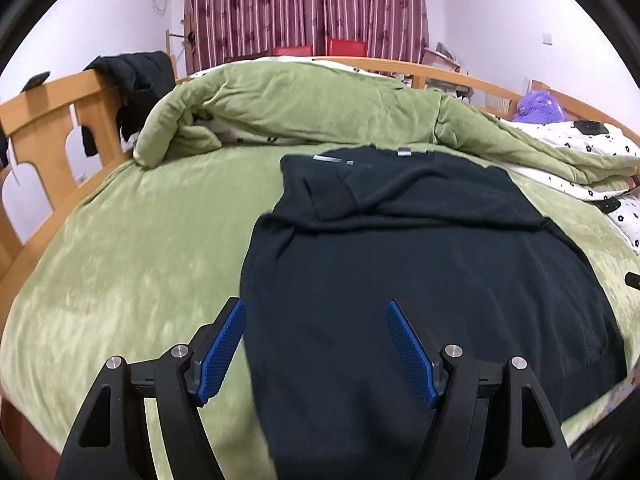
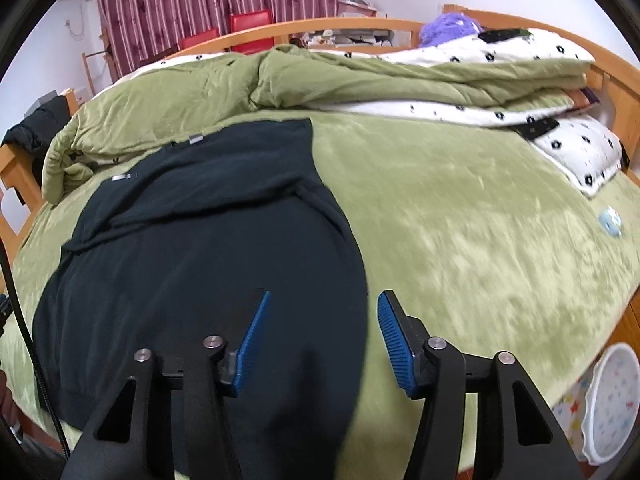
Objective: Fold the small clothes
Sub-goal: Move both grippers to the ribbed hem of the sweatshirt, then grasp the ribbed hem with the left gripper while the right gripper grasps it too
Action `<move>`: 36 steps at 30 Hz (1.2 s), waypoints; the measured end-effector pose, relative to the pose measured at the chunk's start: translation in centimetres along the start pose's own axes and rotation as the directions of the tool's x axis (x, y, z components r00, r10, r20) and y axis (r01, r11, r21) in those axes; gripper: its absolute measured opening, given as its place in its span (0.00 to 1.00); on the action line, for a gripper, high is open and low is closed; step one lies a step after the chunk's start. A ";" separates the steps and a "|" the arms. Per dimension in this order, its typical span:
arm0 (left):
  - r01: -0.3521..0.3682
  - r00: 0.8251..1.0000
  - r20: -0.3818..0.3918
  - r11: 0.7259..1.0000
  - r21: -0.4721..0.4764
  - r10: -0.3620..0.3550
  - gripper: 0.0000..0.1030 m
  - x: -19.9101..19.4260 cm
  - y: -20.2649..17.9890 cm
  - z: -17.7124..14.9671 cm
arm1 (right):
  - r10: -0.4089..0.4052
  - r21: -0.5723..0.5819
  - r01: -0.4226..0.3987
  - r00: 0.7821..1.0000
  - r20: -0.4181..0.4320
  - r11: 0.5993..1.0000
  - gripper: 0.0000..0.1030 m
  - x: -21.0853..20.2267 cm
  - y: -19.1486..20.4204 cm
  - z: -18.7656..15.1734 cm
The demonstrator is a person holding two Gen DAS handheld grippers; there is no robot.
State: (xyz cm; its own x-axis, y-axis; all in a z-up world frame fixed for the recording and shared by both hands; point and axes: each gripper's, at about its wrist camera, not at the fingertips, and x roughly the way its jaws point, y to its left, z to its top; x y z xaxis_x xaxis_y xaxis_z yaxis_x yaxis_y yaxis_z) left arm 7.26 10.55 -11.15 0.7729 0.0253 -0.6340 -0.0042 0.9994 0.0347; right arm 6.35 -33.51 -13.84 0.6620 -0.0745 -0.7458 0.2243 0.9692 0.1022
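Dark sweater laid out on the green bed, both grippers poised over its near hem, nothing gripped.

Left gripper [image 1: 316, 346] hangs over the near left edge of the sweater [image 1: 420, 280], jaws spread wide and empty; right gripper [image 2: 324, 338] hangs over the near right edge, jaws likewise wide and empty. Best approach, as I judge it: drop each gripper onto its own corner of the hem, pinch all layers, lift together and carry the hem to the far end evenly so the fold stays square. The sweater is dark, near black, lying flat on the green blanket [image 1: 132, 248]. Its sleeves look already folded inward across the chest, leaving a narrow rectangle. A small grey label [image 2: 196, 139] shows at the far collar.
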 end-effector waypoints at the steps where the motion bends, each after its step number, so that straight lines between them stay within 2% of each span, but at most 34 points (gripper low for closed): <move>1: -0.005 1.000 0.006 1.000 0.002 0.005 0.69 -0.5 0.2 -0.5 | 0.004 0.001 -0.004 1.000 -0.008 1.000 0.51 0.0 -0.2 -0.4; 3: -0.012 1.000 0.007 1.000 -0.003 0.012 0.69 -1.2 0.6 -1.6 | 0.020 0.000 -0.020 0.999 -0.026 1.000 0.51 0.2 -0.7 -1.7; 9: -0.021 0.997 -0.075 0.999 -0.041 0.018 0.69 -0.5 2.2 -5.0 | 0.061 -0.001 -0.061 0.994 -0.088 0.998 0.51 1.7 -1.2 -5.1; 16: 0.020 0.982 -0.184 0.994 -0.105 -0.040 0.69 1.7 2.9 -7.8 | 0.085 -0.050 -0.092 0.987 -0.137 0.994 0.51 2.7 0.1 -7.4; 19: 0.034 0.974 -0.219 0.991 -0.133 -0.063 0.69 2.6 3.0 -8.5 | 0.066 -0.062 -0.075 0.988 -0.141 0.995 0.51 3.1 0.5 -7.9; 24: 0.059 0.968 -0.230 0.982 -0.181 -0.100 0.69 3.7 2.9 -8.8 | 0.045 -0.060 -0.055 0.987 -0.155 0.997 0.53 3.9 0.6 -8.1; 27: 0.062 0.967 -0.232 0.979 -0.193 -0.106 0.58 4.1 2.6 -8.6 | 0.033 -0.080 -0.045 0.988 -0.149 0.996 0.51 3.9 0.9 -8.2; 29: 0.071 0.967 -0.227 0.979 -0.193 -0.115 0.38 4.0 2.4 -8.5 | 0.054 -0.085 -0.066 0.988 -0.143 0.994 0.40 3.7 1.0 -8.2; 30: 0.061 0.969 -0.224 0.981 -0.186 -0.103 0.33 3.8 2.2 -8.4 | 0.054 -0.088 -0.067 0.989 -0.137 0.994 0.28 3.5 1.0 -8.2; 31: 0.053 0.972 -0.215 0.983 -0.175 -0.091 0.22 3.4 2.2 -8.3 | 0.065 -0.089 -0.078 0.989 -0.135 0.993 0.18 3.3 1.0 -8.3; 32: 0.057 0.974 -0.207 0.984 -0.166 -0.092 0.16 3.1 2.2 -8.2 | 0.079 -0.082 -0.090 0.988 -0.131 0.993 0.16 3.0 0.9 -8.3; 36: 0.106 0.978 -0.155 0.973 -0.203 -0.139 0.11 1.2 3.3 -7.8 | 0.119 -0.022 -0.122 0.987 -0.105 0.992 0.13 1.6 0.2 -8.3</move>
State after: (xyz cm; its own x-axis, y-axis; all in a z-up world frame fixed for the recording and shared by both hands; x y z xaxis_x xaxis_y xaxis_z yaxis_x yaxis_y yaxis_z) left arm 3.22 14.07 -17.77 0.6582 -0.1105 -0.7447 -0.0507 0.9804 -0.1903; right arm 1.55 -31.49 -20.46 0.6050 0.0664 -0.7934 0.1257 0.9760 0.1776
